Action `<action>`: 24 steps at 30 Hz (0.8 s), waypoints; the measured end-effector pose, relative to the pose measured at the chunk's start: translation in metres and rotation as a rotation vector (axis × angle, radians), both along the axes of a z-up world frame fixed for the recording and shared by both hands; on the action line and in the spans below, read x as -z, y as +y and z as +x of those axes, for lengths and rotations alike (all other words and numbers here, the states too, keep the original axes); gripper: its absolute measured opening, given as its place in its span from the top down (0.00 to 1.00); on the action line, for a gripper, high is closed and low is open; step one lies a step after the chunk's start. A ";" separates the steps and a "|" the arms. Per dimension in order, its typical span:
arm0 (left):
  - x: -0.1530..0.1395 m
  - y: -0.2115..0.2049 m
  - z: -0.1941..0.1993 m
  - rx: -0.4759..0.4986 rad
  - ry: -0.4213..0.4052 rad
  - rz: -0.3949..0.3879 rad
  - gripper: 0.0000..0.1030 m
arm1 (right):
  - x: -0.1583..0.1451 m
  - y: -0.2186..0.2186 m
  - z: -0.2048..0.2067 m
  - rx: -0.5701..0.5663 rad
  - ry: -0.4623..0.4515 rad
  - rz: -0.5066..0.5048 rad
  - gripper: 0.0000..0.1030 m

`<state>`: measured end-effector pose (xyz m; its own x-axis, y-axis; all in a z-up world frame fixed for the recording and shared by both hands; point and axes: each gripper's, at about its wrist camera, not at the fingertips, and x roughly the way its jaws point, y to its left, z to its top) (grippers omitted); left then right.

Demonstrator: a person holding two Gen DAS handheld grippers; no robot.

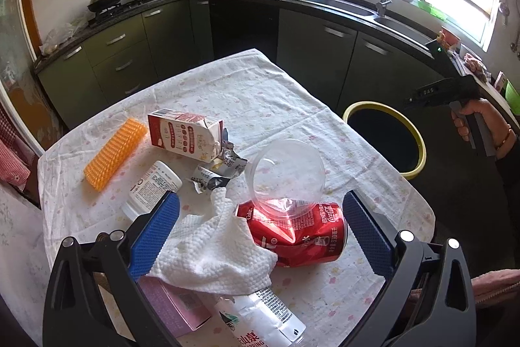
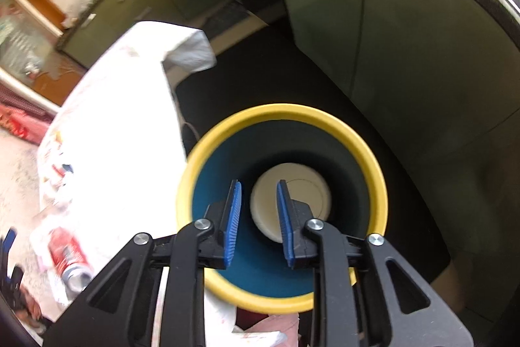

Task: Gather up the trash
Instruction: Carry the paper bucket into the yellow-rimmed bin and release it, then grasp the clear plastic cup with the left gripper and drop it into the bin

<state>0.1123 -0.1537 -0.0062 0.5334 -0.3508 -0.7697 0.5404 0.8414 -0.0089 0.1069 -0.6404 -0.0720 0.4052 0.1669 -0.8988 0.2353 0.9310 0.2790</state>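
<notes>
While right tongs (image 2: 258,217) gape, bin rim (image 2: 373,158) clear.

bin mouth (image 2: 373,158) clear; clear cup (image 1: 286,174) crowds the can (image 1: 302,236).

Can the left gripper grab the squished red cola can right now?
Probably yes. The left gripper is open wide with the crushed cola can between its pads. But a white paper towel lies against the can and a clear plastic cup overlaps it, so they might get pinched too.

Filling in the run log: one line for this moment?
left gripper: open above can and paper towel | right gripper: open, empty, over bin | white cup in bin
</notes>
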 end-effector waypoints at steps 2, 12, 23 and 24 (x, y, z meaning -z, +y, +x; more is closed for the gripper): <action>0.005 -0.008 0.009 0.022 0.020 0.033 0.04 | -0.009 0.006 -0.013 -0.022 -0.025 0.005 0.76; 0.024 -0.033 0.043 0.053 0.064 0.102 0.37 | -0.018 0.027 -0.035 -0.084 -0.073 0.041 0.69; 0.046 -0.041 0.053 0.060 0.072 0.196 0.94 | -0.023 0.040 -0.037 -0.106 -0.095 0.064 0.67; 0.044 -0.041 0.053 0.060 0.067 0.190 0.95 | -0.023 0.040 -0.040 -0.107 -0.098 0.067 0.67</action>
